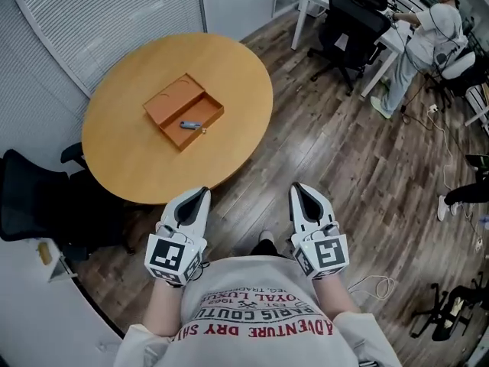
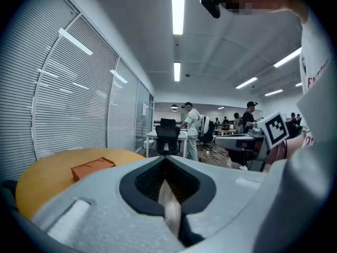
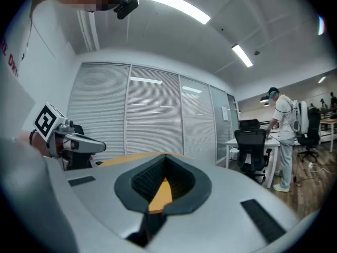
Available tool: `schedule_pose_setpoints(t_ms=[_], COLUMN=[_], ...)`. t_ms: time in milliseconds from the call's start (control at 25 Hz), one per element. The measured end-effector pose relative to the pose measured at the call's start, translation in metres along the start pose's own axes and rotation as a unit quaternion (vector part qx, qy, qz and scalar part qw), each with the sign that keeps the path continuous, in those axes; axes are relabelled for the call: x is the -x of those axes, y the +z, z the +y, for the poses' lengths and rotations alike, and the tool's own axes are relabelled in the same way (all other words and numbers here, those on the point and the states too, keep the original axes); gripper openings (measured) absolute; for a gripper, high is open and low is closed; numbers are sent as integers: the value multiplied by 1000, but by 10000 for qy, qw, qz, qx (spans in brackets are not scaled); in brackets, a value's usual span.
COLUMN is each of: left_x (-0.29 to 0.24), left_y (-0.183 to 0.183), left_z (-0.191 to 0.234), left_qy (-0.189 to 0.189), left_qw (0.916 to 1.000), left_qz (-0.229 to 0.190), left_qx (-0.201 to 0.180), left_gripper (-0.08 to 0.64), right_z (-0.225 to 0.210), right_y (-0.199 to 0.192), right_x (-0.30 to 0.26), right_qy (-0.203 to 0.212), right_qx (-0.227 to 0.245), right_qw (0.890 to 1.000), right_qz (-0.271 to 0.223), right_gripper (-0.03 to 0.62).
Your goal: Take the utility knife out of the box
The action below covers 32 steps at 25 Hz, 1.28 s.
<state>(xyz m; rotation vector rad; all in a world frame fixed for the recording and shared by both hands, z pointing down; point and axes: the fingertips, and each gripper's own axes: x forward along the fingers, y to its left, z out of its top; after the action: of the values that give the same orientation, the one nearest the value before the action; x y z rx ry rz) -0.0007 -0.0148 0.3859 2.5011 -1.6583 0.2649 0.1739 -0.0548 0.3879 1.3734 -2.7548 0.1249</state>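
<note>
An open orange box (image 1: 183, 109) lies on the round wooden table (image 1: 137, 167), and a small grey-blue utility knife (image 1: 191, 125) rests in its lower tray. Both grippers hang close to my body over the wooden floor, short of the table's near edge. My left gripper (image 1: 200, 193) has its jaws together with nothing between them, and so does my right gripper (image 1: 299, 189). In the left gripper view the box (image 2: 92, 167) shows far off to the left on the table (image 2: 47, 175), beyond my left gripper (image 2: 167, 194). The right gripper view shows my right gripper (image 3: 162, 186) pointing level at the table's edge.
A black office chair (image 1: 30, 205) stands left of the table. Slatted blinds and a glass wall run behind it. At the upper right are white desks, black chairs (image 1: 351, 21) and a standing person (image 1: 428, 37). A white cable (image 1: 374, 285) lies on the floor.
</note>
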Motion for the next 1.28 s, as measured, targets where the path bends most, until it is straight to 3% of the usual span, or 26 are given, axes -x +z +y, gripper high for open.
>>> schedule_pose_setpoints(t_ms=[200, 440, 720, 1280], left_x=[-58, -87, -87, -117], left_y=[19, 8, -4, -9], left_z=[-13, -7, 42, 195], left_qy=[488, 1090, 1729, 2170], left_qw=[9985, 9938, 9826, 9715], left_qz=[-209, 70, 182, -18], left_qx=[153, 202, 646, 958], left_gripper=[-6, -6, -5, -6], right_z=[-56, -86, -66, -7], right_y=[9, -2, -21, -26], right_x=[-37, -81, -141, -294], right_qy=[648, 1183, 1920, 2476], right_qx=[228, 143, -135, 207], right_qw=[9976, 9922, 9792, 9628], right_qz=[89, 373, 640, 1064], right_gripper=[8, 8, 8, 8])
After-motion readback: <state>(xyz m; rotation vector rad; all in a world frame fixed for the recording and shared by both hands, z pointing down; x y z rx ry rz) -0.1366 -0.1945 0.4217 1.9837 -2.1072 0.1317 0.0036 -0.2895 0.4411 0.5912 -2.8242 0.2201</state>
